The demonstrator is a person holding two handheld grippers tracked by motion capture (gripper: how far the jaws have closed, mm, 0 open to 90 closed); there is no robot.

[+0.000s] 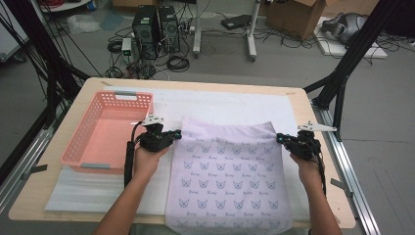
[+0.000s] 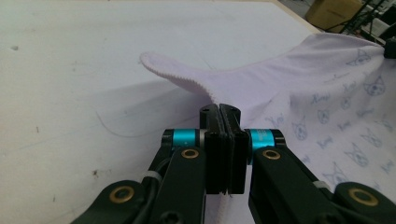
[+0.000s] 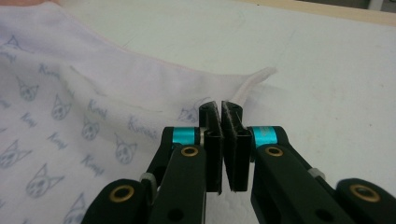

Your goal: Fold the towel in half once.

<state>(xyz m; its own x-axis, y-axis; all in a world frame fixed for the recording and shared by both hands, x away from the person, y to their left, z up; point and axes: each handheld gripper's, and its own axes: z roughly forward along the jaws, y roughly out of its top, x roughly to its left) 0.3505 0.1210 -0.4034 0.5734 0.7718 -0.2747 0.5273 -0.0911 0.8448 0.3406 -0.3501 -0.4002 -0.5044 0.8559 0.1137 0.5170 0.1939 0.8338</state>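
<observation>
Both tools [image 1: 178, 133] [image 1: 279, 137] pinch the printed cloth's [image 1: 227, 171] far corners.

A light wooden table with rounded corners [image 1: 299, 100] stood on a grey floor. A thin white foam sheet [image 1: 225, 105] covered most of its top. On that sheet sat a salmon-pink slotted plastic basket [image 1: 88, 142] at the left and a pale lilac cat-printed cloth [image 1: 227, 181] beside it, hanging over the near edge
</observation>
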